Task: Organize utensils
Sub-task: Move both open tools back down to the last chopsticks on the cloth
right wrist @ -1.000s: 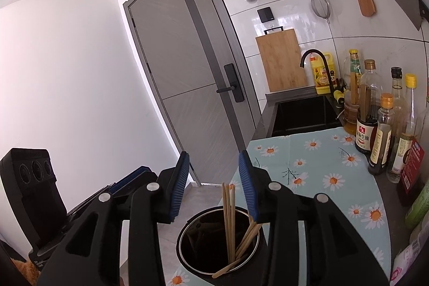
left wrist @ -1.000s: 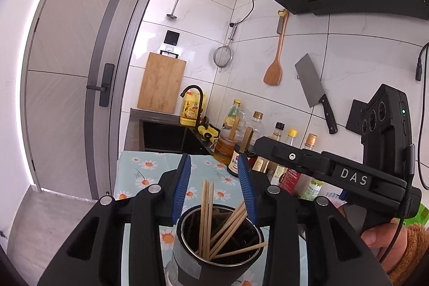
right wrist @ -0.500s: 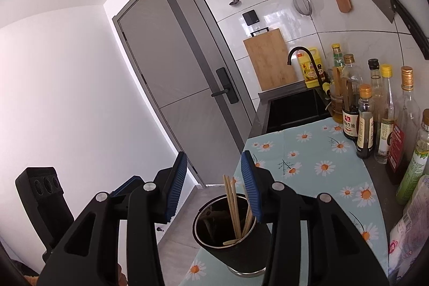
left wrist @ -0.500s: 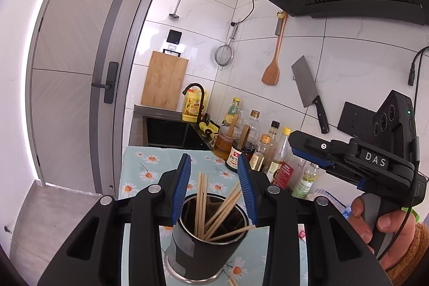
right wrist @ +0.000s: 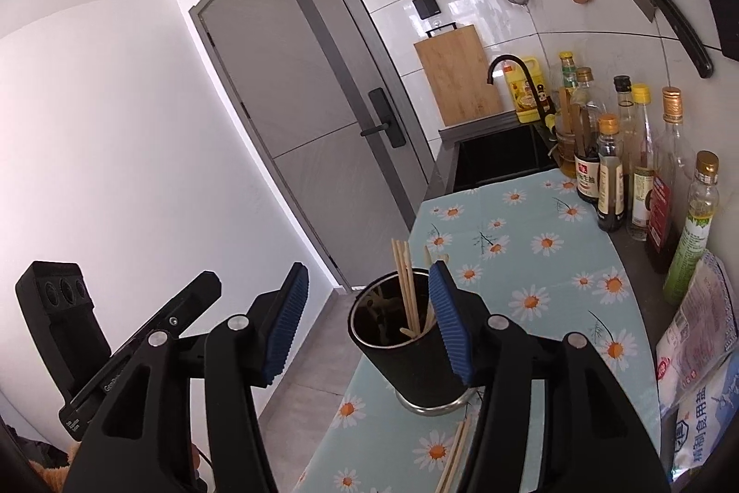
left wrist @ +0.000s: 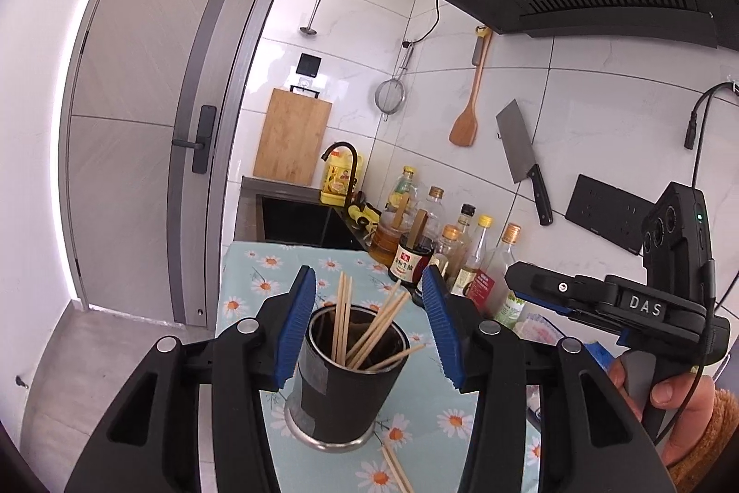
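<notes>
Between the blue ribbed pads of the left gripper (left wrist: 369,322) stands a black cylindrical metal holder (left wrist: 348,373) with wooden chopsticks (left wrist: 365,326) fanning out of it. The jaws are opening and clear gaps show on both sides, so nothing is gripped. The holder's near base is partly cut off by the gripper's black frame, and its inside is too dark to read.

The right gripper (right wrist: 369,322) has its jaws opening too; the same holder (right wrist: 406,359) sits toward its right pad, which overlaps the rim, so contact there cannot be told, while the left pad is well apart from it.

Loose chopsticks (left wrist: 397,470) lie on the daisy-print blue cloth (left wrist: 443,423) just near of the holder, their ends running out of view.

At the right, a bare hand (left wrist: 679,410) in a fuzzy brown sleeve clasps the right gripper's handle, pointing it slightly downward. Far off, a row of sauce bottles (left wrist: 457,252) lines the white tiled wall.
</notes>
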Available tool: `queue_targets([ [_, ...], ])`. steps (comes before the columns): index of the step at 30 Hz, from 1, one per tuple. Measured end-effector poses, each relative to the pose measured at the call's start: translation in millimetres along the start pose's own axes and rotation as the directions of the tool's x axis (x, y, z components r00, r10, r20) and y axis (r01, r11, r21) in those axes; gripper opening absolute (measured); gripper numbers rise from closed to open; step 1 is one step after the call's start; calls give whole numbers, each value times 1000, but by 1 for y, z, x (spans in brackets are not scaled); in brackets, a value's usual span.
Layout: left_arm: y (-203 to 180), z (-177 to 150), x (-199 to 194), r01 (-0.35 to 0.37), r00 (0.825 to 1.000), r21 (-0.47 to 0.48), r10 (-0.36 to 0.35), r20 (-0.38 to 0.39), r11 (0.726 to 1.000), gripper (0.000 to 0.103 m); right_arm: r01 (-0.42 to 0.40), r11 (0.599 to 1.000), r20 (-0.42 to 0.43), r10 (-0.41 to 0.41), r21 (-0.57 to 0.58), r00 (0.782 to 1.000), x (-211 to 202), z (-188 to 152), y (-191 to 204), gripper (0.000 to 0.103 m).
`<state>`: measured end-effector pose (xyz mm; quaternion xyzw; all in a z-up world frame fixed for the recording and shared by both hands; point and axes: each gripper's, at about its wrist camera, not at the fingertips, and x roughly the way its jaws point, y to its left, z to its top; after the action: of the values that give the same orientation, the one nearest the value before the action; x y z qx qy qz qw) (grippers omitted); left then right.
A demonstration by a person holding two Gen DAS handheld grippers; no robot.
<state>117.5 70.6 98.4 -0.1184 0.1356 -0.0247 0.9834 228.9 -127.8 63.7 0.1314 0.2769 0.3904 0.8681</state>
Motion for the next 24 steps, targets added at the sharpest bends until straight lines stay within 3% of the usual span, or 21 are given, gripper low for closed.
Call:
queue_targets([
  [14, 5, -43, 9, 13, 985, -44, -20, -170, 999, 47, 61, 992, -191, -39, 112, 981, 17, -49, -28, 57],
  [19, 6, -60, 13, 2, 976, -38, -10, -217, 999, 47, 74, 991, -291, -38, 112, 956, 34, -66, -35, 57],
  [24, 11, -79, 23, -25, 952, -48, 9, -305, 999, 47, 147, 984, -423, -90, 104, 902, 59, -88, -47, 57],
])
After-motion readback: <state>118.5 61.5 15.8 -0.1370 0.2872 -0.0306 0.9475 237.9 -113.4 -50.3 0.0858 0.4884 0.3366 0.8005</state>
